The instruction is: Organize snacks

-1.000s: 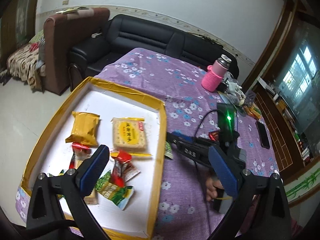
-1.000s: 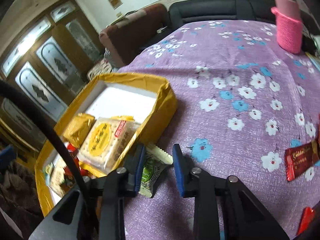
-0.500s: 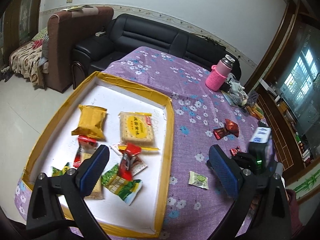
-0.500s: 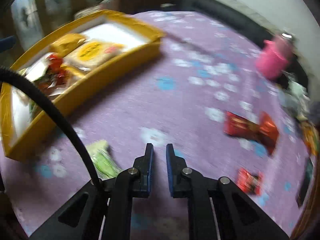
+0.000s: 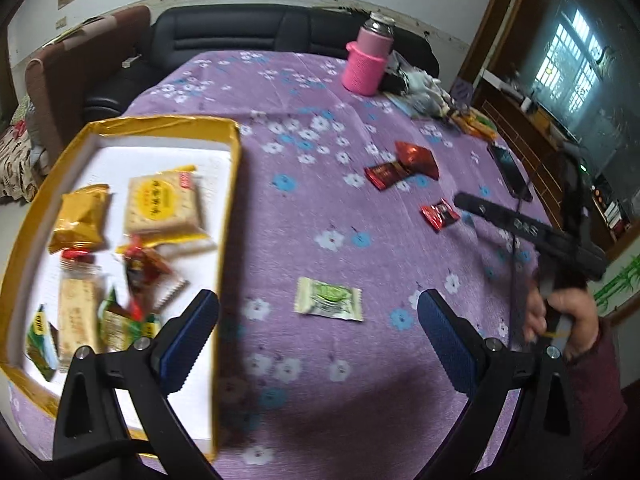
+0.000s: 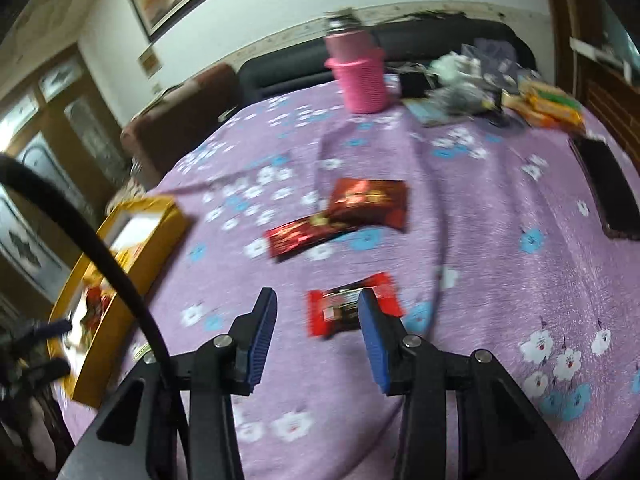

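A small red packet lies on the purple flowered cloth, just beyond and between the fingertips of my right gripper. Its jaws are opening and the pads do not touch the packet. A long red bar and a dark red packet lie farther off. My left gripper hangs wide open above a green packet, with nothing in it. The yellow box at the left holds several snacks, among them a cracker pack and a gold packet.
A pink bottle stands at the far side, with clutter and orange packets to its right. A dark phone lies at the right edge. A hand grips the right tool. A black sofa is behind the table.
The right gripper left the green packet on the cloth, swung away from the box to the red packets, and its jaws went from nearly shut to apart. The left gripper shifted right off the box.
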Motion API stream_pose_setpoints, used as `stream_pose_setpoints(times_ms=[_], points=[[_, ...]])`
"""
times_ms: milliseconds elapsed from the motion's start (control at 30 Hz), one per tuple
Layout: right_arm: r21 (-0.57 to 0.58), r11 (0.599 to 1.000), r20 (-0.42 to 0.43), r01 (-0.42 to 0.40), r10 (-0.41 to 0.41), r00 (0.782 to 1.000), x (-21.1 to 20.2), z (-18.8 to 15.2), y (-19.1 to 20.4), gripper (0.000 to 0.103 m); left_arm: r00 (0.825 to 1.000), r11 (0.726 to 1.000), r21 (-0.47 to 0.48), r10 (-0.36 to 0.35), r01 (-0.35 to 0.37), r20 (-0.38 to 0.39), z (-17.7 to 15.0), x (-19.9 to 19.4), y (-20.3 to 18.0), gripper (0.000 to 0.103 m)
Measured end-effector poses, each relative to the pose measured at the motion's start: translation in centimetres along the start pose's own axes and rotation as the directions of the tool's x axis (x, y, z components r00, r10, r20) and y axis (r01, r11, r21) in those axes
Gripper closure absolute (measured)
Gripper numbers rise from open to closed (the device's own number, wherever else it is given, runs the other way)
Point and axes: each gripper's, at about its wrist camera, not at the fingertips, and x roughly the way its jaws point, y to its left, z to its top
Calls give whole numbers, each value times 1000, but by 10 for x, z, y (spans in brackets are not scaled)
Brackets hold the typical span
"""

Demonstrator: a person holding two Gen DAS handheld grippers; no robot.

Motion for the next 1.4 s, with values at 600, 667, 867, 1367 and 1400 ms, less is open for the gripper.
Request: stream_pose_setpoints(times_ms=[600,667,867,1367,1400], points=[[-103,986,-107,-130,119,987,34,-14,20,56,995,996,34,90,-88,-40,-18,27,-14,4],[-90,988,-108,-128,118,987,40,-18,21,51,994,994,50,103,-100,-45,-20,32,-16,4],[-157,983,-89,-89,76,993,43,-23,37,49,988,986,102,138,-130,-73,-20,53,-27,4],[-218,975,-112,-47,22,993,33,-22,32,63,985,979,143,155,-143,-77,-11,84,-34,49],[-217,975,-116,-45,20,993,34,-23,32,63,984,979,140,160,-148,-78,-10,85,-33,45]])
